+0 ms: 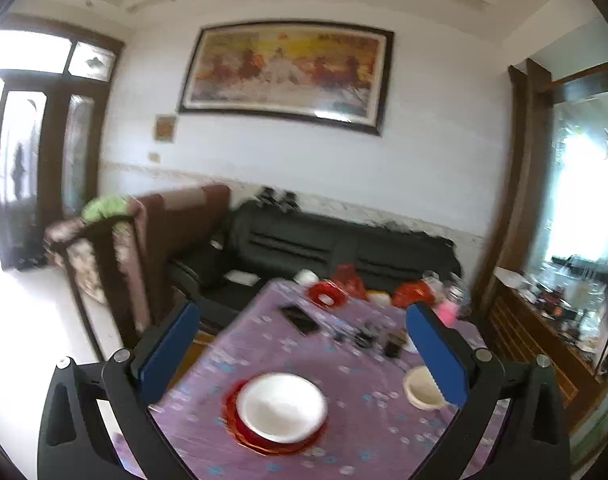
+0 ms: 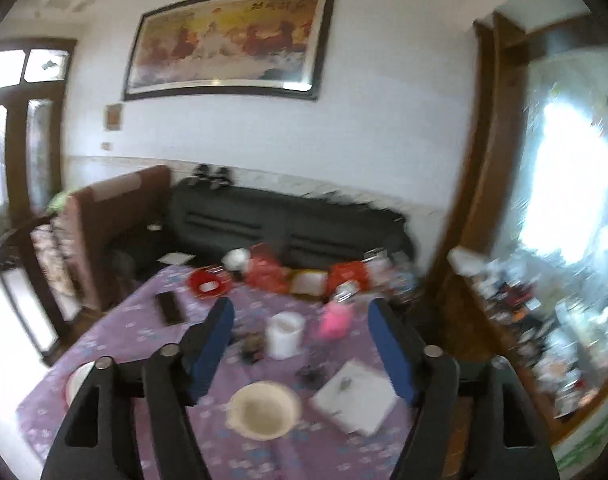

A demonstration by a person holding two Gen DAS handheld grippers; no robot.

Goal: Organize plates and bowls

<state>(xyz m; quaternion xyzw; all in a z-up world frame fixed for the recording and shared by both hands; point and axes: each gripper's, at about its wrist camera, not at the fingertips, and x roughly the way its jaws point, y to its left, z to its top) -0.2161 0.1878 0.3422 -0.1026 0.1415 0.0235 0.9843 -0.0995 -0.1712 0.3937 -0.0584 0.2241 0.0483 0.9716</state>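
Observation:
A white plate (image 1: 282,406) lies on a red plate (image 1: 240,432) on the purple flowered table (image 1: 264,344), between and below my left gripper (image 1: 304,344), which is open and empty above it. A cream bowl (image 1: 421,388) sits to the right, partly behind the right finger. In the right wrist view the cream bowl (image 2: 264,410) sits below my right gripper (image 2: 302,332), open and empty. The white plate's edge (image 2: 78,380) shows at the left behind the finger.
A black phone (image 1: 300,318), a white cup (image 2: 284,334), a pink object (image 2: 335,320), a white napkin (image 2: 355,396) and small dark items lie mid-table. Red dishes and bags (image 2: 264,272) crowd the far edge. A black sofa (image 1: 323,248) stands behind, a cluttered sideboard (image 1: 543,320) at right.

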